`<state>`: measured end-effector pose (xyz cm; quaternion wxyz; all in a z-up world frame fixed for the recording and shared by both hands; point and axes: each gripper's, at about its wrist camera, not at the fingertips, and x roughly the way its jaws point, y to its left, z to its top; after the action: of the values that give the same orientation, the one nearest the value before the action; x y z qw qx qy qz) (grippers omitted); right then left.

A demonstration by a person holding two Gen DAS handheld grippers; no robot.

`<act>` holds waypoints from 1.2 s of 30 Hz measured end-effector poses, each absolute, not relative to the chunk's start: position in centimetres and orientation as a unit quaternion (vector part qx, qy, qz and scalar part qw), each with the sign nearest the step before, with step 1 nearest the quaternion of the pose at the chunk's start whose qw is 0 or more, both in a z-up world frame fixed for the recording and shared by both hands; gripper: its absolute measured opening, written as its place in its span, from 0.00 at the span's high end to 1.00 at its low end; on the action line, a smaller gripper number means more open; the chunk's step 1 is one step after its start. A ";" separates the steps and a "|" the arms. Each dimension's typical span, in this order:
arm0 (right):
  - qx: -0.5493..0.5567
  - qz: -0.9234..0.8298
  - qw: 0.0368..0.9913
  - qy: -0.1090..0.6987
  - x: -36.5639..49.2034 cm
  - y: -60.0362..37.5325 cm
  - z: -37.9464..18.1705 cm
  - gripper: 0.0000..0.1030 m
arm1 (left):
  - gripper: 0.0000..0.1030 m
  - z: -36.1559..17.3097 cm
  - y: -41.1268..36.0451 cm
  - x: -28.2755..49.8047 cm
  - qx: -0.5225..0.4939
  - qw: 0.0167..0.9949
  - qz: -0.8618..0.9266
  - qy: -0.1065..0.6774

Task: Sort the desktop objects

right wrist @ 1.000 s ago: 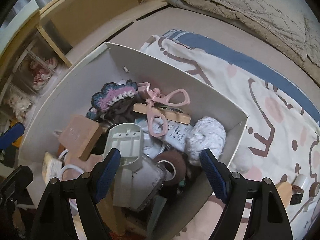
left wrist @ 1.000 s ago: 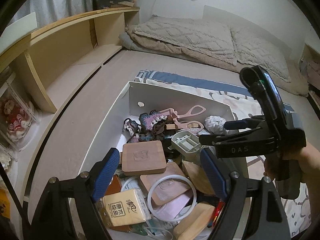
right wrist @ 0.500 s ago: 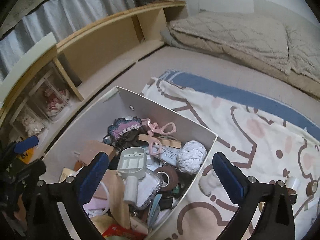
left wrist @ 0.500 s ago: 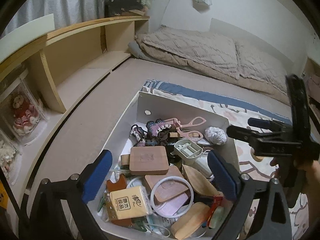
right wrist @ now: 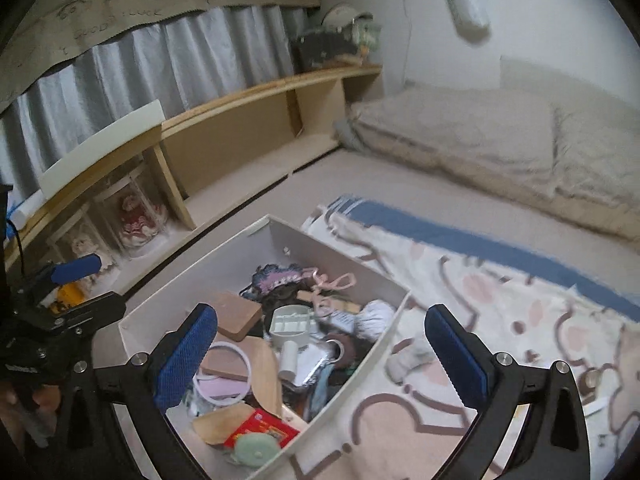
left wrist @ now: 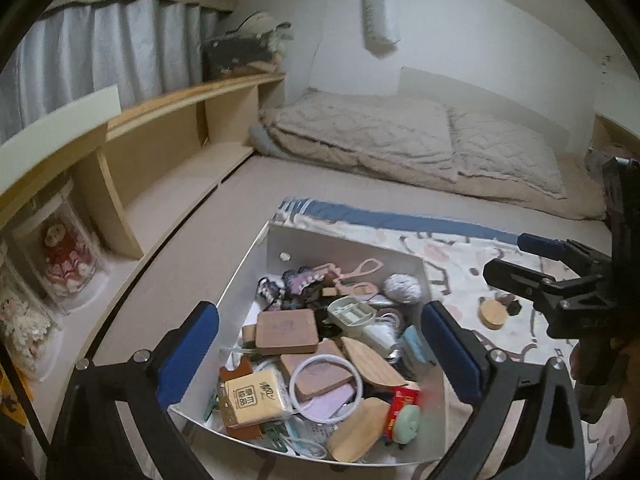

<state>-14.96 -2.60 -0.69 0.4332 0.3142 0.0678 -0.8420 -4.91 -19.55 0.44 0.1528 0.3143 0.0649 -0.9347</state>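
Note:
A white box [left wrist: 352, 246] [right wrist: 328, 256] sits on a patterned cloth on the bed, packed with small objects: a brown square block [left wrist: 286, 332], a white ring [left wrist: 326, 382], pink scissors [left wrist: 360, 274], a yarn ball [left wrist: 404, 288], a yellow tissue pack [left wrist: 256, 398]. My left gripper [left wrist: 320, 354] is open and empty, raised above the box. My right gripper [right wrist: 320, 356] is open and empty, raised above the box's right side; it also shows in the left wrist view [left wrist: 560, 276].
A round wooden piece [left wrist: 494, 314] and small tape rolls lie on the patterned cloth [right wrist: 500, 320] right of the box. Wooden shelves [left wrist: 168, 152] with dolls in cases run along the left. Pillows [left wrist: 400, 140] lie at the back.
Both grippers have lifted up and back from the box, so the box looks smaller and more of the room shows. Both stay open and empty.

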 end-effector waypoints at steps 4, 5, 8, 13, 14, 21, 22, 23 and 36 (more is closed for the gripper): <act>0.304 -0.844 0.437 0.061 -13.5 -1.1 0.3 0.00 | 0.00 1.9 -18.5 -3.7 0.294 0.148 -0.943 0.056; 0.303 -0.844 0.437 0.061 -13.1 -0.7 0.4 0.00 | 0.01 2.2 -18.3 -3.5 0.290 0.146 -0.944 0.056; 0.297 -0.846 0.439 0.062 -11.9 0.7 0.8 0.00 | 0.01 2.9 -17.5 -2.6 0.284 0.142 -0.947 0.052; 0.287 -0.848 0.442 0.062 -9.9 2.9 1.6 0.00 | 0.01 3.5 -16.4 -1.3 0.275 0.139 -0.950 0.045; 0.286 -0.847 0.445 0.063 -9.6 3.2 1.7 0.00 | 0.01 3.5 -16.3 -1.1 0.275 0.138 -0.951 0.045; 0.270 -0.852 0.443 0.073 -7.8 5.1 1.9 0.00 | 0.01 3.4 -15.1 0.2 0.277 0.131 -0.951 0.041; 0.267 -0.852 0.443 0.076 -7.5 5.4 1.9 0.00 | 0.01 3.4 -14.9 0.4 0.278 0.129 -0.951 0.040; 0.265 -0.853 0.444 0.077 -7.3 5.5 1.9 0.00 | 0.00 3.3 -14.7 0.6 0.277 0.129 -0.951 0.039; 0.257 -0.852 0.443 0.109 -4.9 6.4 1.1 0.00 | 0.01 2.5 -12.7 3.4 0.273 0.126 -0.953 0.023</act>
<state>-4.91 6.40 1.09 0.4433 0.2573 0.1086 -0.8518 3.38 -12.68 2.51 0.1262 0.2730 0.0229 -0.9534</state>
